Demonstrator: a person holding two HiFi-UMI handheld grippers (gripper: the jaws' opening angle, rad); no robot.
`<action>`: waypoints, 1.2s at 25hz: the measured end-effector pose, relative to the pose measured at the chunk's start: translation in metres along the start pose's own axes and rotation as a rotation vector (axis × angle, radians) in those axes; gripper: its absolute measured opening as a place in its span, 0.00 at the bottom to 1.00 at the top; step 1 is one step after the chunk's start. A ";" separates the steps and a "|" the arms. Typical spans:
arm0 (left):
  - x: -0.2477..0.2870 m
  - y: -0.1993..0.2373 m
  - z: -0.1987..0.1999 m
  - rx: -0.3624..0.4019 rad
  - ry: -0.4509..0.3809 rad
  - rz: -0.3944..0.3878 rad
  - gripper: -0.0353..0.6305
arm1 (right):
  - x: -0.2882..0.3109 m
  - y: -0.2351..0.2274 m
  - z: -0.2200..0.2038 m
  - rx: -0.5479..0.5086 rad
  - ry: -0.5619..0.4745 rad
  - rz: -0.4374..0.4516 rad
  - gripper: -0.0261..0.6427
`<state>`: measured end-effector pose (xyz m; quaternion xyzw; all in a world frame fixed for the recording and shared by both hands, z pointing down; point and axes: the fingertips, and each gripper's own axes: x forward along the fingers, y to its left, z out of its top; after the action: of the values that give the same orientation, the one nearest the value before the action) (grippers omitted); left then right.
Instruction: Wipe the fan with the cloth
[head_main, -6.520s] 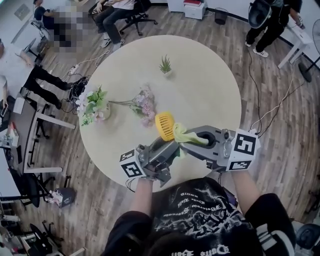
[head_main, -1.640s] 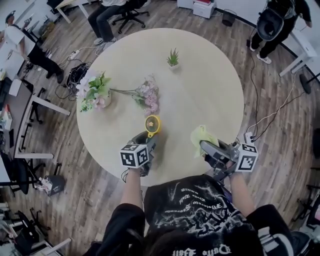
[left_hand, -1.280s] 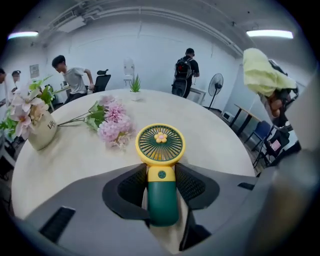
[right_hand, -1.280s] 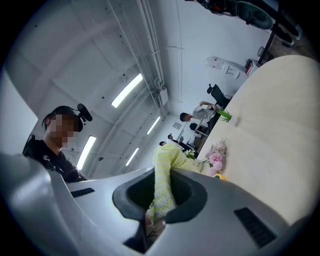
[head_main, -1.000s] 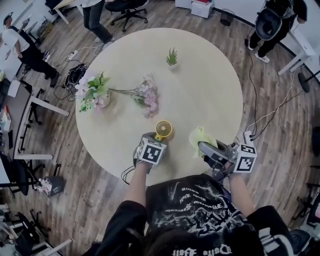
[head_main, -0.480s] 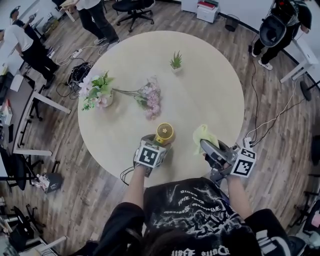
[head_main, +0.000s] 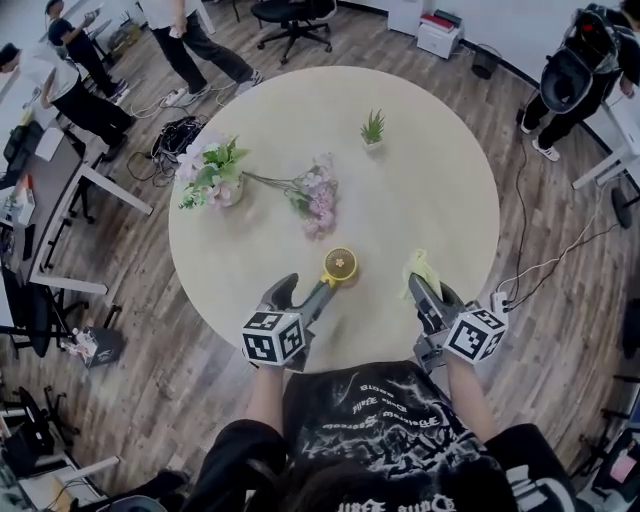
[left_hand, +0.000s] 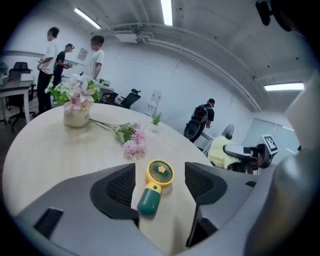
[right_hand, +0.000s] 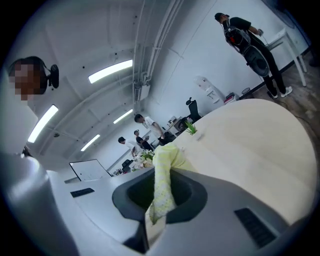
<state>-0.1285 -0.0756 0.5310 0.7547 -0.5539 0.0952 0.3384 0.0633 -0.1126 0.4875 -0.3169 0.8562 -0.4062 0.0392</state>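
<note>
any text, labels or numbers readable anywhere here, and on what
No readable text.
Shirt: white lettering, too blurred to read.
Left gripper and right gripper cubes: square marker patterns only, no words.
Fan: flower emblem, no lettering.
Cloth: no print.

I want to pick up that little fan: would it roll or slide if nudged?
The fan lies flat on the table. Its rounded green handle would probably roll or swivel if pushed sideways, though the wide flat head should check that. Small and rigid-looking, it is likely light and may skid.
</note>
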 end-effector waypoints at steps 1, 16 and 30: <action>-0.008 0.000 0.003 -0.017 -0.036 0.014 0.55 | 0.000 -0.003 -0.004 -0.020 0.015 -0.029 0.09; -0.053 0.007 -0.014 0.010 -0.151 0.142 0.10 | 0.009 -0.022 -0.042 -0.362 0.167 -0.264 0.09; -0.061 -0.005 -0.006 0.040 -0.205 0.089 0.08 | 0.014 0.005 -0.044 -0.588 0.156 -0.316 0.08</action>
<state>-0.1450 -0.0234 0.5019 0.7417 -0.6165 0.0435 0.2604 0.0347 -0.0887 0.5158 -0.4112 0.8774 -0.1661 -0.1829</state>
